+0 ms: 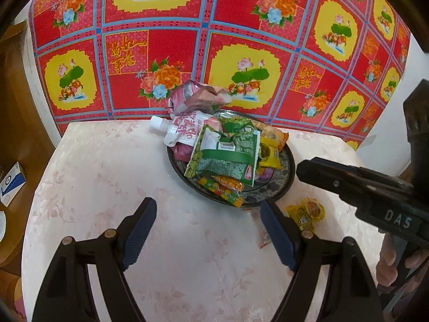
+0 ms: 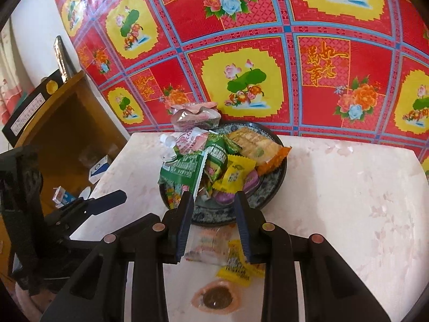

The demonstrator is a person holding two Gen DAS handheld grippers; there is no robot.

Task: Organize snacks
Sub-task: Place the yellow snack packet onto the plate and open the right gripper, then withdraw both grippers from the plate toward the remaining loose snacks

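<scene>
Hovering above the pale table (image 1: 107, 187), your left gripper (image 1: 207, 214) stood spread and empty, while your right gripper (image 2: 213, 198) was parted narrowly with nothing pinched; snacks filled the dark plate (image 2: 214, 214), and a yellow packet (image 1: 305, 214) lay beside it.

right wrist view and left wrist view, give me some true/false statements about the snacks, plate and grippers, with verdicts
1. The plate holds a pile of snack packets. True.
2. A yellow packet lies on the table outside the plate. True.
3. The left gripper grips the green packet. False: it is open and empty, and the green packet lies on the plate.
4. The plate is empty. False: it holds green, yellow, orange and purple packets.
5. The white spouted pouch sticks out over the plate's edge. True.
6. The right gripper is wider open than the left. False: its gap is narrower.
</scene>
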